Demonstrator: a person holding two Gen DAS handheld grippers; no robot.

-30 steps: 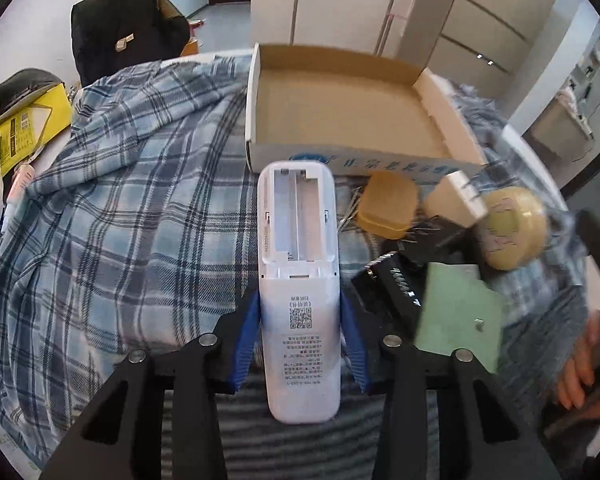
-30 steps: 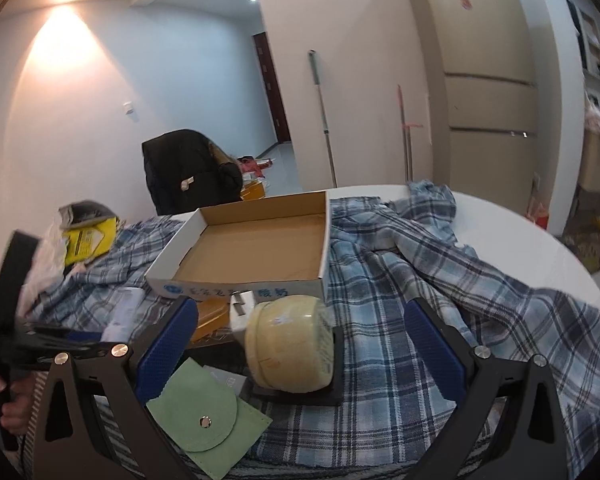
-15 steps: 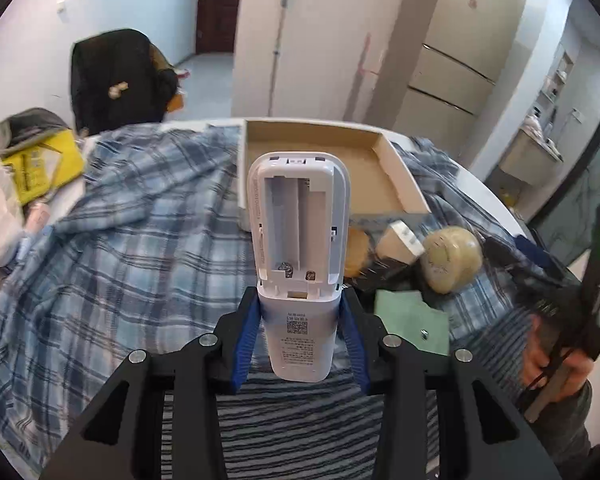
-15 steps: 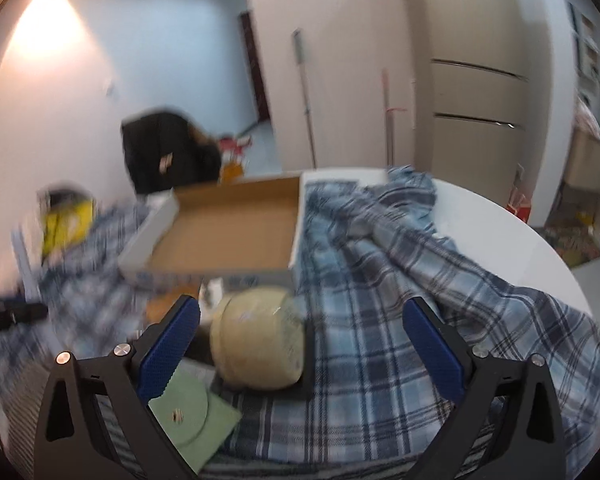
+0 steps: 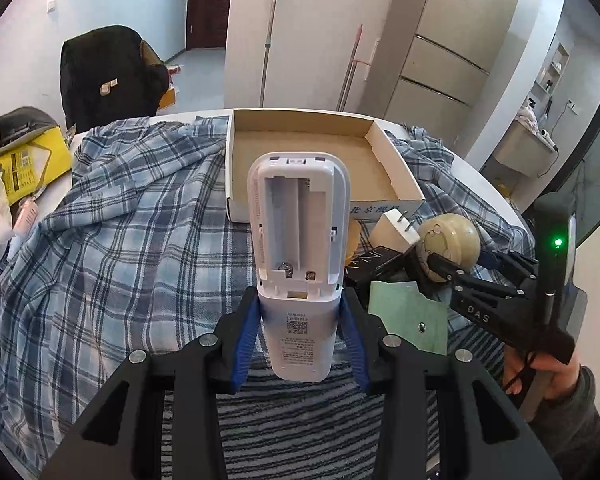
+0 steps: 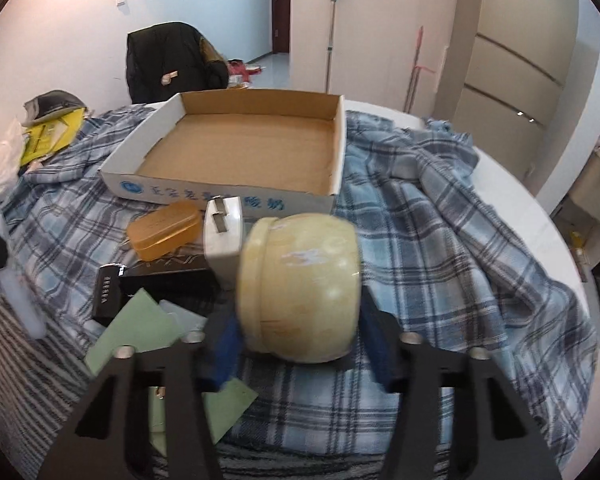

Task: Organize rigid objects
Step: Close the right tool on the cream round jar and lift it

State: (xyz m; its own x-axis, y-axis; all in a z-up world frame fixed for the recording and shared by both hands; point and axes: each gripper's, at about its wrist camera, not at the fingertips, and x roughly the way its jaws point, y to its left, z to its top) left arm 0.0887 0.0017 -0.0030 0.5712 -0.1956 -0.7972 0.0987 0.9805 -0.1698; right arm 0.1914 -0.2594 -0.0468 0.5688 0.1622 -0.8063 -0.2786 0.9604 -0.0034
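My left gripper (image 5: pixel 300 336) is clamped on the white remote control (image 5: pixel 298 256), blue pads pressing its lower sides. The remote stands at frame centre, raised above the plaid cloth (image 5: pixel 132 232), its back facing me with the battery compartment uncovered and no cells inside.

My right gripper (image 6: pixel 300 340) has closed in around the cream-coloured round jar (image 6: pixel 300 286), which lies on its side between the pads. The frame is blurred there, so I cannot tell whether the pads are actually pressing it or sit just beside it. In the left view that gripper reaches in from the right edge, with the jar at its tips.

Just left of the jar stands a white plug adapter (image 6: pixel 223 240), prongs up, beside an amber plastic case (image 6: pixel 164 230). Below them lie a black box (image 6: pixel 156 284) and a green pouch (image 6: pixel 140 330).

Beyond the group, toward upper centre, the open cardboard box (image 6: pixel 236 196) sits on the cloth-covered worktop (image 6: pixel 508 196), nothing in it.
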